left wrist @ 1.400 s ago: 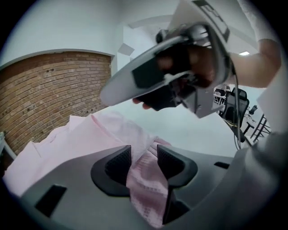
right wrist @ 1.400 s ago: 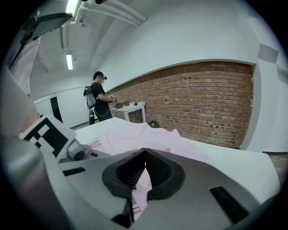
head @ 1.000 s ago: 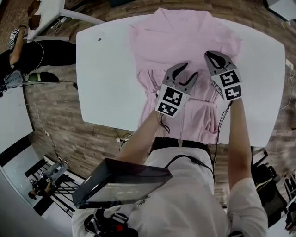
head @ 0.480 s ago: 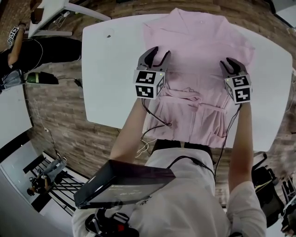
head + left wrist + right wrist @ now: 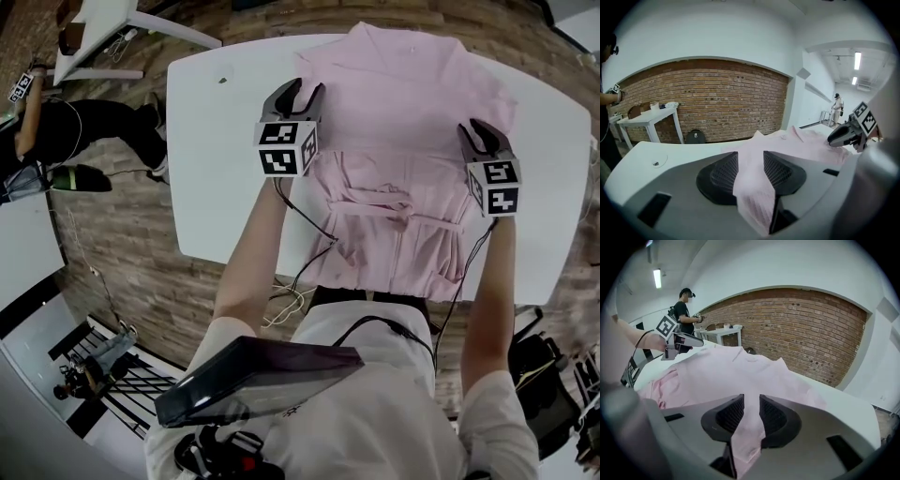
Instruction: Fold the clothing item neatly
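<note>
A pink shirt (image 5: 403,103) lies spread on the white table (image 5: 216,178), collar at the far side, with a bunched fold across its lower middle (image 5: 375,199). My left gripper (image 5: 300,89) hovers at the shirt's left edge, jaws wide apart. In the left gripper view (image 5: 751,161) pink cloth shows through the gap, and the pads are not pressing on it. My right gripper (image 5: 475,129) is at the shirt's right edge. Its jaws have just been opening, and in the right gripper view (image 5: 751,408) they stand apart over the cloth.
The table's near edge runs just past the shirt hem, with brick-pattern floor (image 5: 141,262) around it. A person in black (image 5: 66,122) stands at the left by another white table (image 5: 103,28). A dark flat box (image 5: 253,380) sits at my chest. Cables hang from both grippers.
My left gripper has swung from the middle of the shirt out to its left edge. The right gripper's jaws, closed before, now stand apart, and it has shifted slightly toward the shirt's right edge.
</note>
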### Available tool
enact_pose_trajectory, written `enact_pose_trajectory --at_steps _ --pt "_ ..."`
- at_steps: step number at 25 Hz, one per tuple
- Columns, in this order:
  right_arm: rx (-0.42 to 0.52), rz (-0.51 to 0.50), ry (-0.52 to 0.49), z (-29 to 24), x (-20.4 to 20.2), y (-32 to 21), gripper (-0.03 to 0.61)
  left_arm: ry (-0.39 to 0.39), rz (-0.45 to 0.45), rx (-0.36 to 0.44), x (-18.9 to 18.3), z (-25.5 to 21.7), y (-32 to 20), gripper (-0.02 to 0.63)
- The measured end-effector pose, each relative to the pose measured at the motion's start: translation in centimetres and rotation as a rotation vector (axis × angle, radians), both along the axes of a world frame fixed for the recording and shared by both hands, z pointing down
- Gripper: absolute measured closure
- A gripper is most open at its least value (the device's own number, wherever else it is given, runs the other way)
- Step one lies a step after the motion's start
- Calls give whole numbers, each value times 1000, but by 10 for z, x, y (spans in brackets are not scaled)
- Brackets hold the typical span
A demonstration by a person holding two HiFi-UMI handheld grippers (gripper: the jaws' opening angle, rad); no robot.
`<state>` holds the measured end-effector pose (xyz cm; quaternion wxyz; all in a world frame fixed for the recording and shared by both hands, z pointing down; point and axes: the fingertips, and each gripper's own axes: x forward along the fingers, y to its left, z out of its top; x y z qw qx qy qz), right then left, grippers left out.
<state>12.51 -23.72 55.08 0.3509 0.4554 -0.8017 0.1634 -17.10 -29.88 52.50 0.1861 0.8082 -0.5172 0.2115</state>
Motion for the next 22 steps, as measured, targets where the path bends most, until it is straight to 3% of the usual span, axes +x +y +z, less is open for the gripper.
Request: enact_pose_trajectory --at_steps 1,2,4,6,14,19,22 --pt "4 -7 3 -1 -2 -1 487 10 5 -6 1 1 -3 445" --pt "8 -11 8 -1 -4 -3 565 19 7 -15 1 1 -6 460" --pt "10 -18 8 -2 -10 -6 575 34 -4 -31 -1 1 -12 568" --pt "8 -22 3 0 -14 -10 575 38 -14 -45 -5 2 -18 610" --pt "-32 3 39 20 -3 -11 575 -57 56 -174 -5 34 -29 611" --pt "-41 18 27 23 2 -10 575 -167 82 -196 -15 49 -31 612" --pt "-55 26 64 27 12 -10 575 -195 90 -217 -17 56 -30 612"
